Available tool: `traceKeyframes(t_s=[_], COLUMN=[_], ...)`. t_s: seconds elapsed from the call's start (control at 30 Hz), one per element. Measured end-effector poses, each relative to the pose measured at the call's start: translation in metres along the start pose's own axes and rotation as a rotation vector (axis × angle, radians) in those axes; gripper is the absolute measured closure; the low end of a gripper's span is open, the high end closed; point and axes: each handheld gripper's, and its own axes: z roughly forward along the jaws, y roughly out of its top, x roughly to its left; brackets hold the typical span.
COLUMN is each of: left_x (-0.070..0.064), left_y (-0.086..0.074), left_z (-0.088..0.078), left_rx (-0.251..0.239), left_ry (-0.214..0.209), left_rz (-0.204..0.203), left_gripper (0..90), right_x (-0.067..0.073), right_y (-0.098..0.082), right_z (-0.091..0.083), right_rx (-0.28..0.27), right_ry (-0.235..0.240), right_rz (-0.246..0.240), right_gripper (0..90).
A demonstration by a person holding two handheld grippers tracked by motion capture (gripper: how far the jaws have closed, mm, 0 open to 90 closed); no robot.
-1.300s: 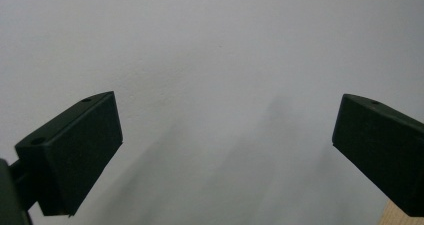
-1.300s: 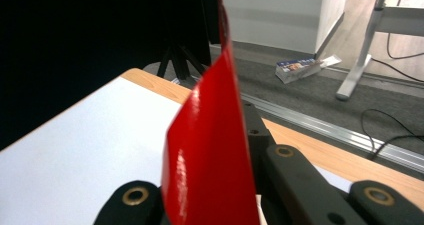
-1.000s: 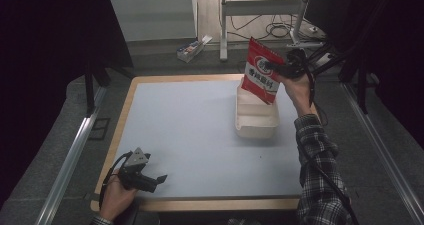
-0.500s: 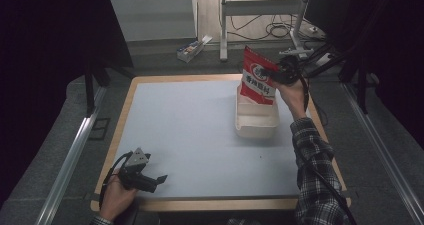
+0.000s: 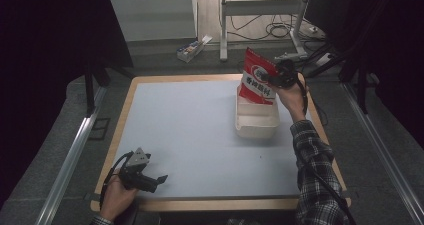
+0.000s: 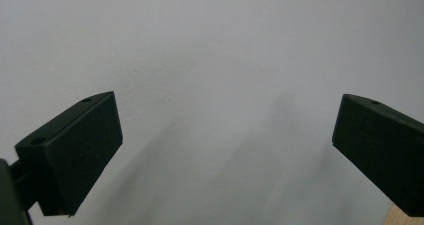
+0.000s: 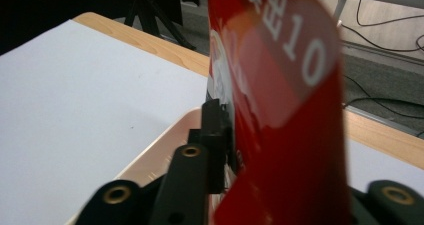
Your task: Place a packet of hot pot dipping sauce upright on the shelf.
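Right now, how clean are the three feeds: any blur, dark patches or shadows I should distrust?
High view: surroundings black, white mat evenly lit, red bag sharp. Right gripper view: the bag is very close and soft-focused, its print blurred. Left gripper view: soft jaw shadows on the mat, no glare.

The wooden-edged table [image 5: 131, 101] carries a pale grey-white mat [image 5: 190, 130] over nearly its whole top. A white tray [image 5: 256, 125] lies directly on the mat at about two o'clock from the mat's centre, near the far right corner.
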Motion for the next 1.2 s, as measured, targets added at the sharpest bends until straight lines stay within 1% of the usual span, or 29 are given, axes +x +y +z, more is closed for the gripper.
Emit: traceKeyframes(t_s=[0.03,0.07,0.13,0.23,0.27,0.3,0.37,0.43,0.47,0.53,0.63,0.8,0.93,1.0,1.1,1.2], left_x=[0.0,0.0,0.0,0.0,0.0,0.0,0.0,0.0,0.0,0.0,0.0,0.001,0.001,0.0,0.0,0.0], left_y=[0.0,0.0,0.0,0.0,0.0,0.0,0.0,0.0,0.0,0.0,0.0,0.0,-0.001,-0.001,0.0,0.0], left_z=[0.0,0.0,0.0,0.001,0.001,0.001,0.001,0.0,0.0,0.0,0.0,0.0,0.0,0.001,0.001,0.001], left_rx=[0.0,0.0,0.001,0.001,0.001,0.002,0.0,-0.001,-0.002,-0.002,0.0,-0.002,-0.001,-0.001,0.001,0.003], left_ry=[0.0,-0.001,-0.002,-0.001,-0.001,-0.001,-0.001,-0.002,-0.002,-0.003,-0.005,-0.005,-0.004,-0.005,-0.004,-0.003], left_rz=[0.0,0.0,-0.001,0.0,0.0,0.0,-0.001,-0.002,-0.002,-0.004,-0.006,-0.009,-0.011,-0.016,-0.017,-0.014], left_gripper=[0.0,0.0,0.0,0.0,0.0,0.0,0.0,0.0,0.0,0.0,0.0,0.0,0.0,0.0,0.0,0.0], right_x=[0.001,0.001,0.002,0.001,0.0,-0.001,-0.002,-0.003,-0.003,-0.003,-0.002,0.001,0.004,0.005,0.007,0.008], right_y=[0.0,0.0,0.0,0.001,0.001,0.001,0.001,0.001,0.001,0.0,0.0,0.002,0.003,0.003,0.004,0.004], right_z=[0.001,0.002,0.003,0.004,0.005,0.005,0.005,0.006,0.006,0.006,0.006,0.004,0.002,-0.001,-0.005,-0.01], right_rx=[0.008,0.011,0.021,0.028,0.034,0.044,0.047,0.05,0.055,0.059,0.06,0.056,0.06,0.059,0.058,0.061], right_ry=[-0.004,-0.009,-0.024,-0.052,-0.056,-0.057,-0.062,-0.042,-0.035,-0.029,-0.026,-0.016,-0.012,-0.011,-0.004,-0.008], right_rz=[-0.003,-0.009,-0.023,-0.028,-0.02,-0.02,-0.017,0.0,0.002,-0.003,0.004,0.006,-0.006,-0.012,-0.018,-0.021], right_gripper=[73.1,68.1,56.2,40.1,35.4,30.6,21.3,12.5,10.0,6.5,4.4,3.7,3.7,3.7,3.7,3.7])
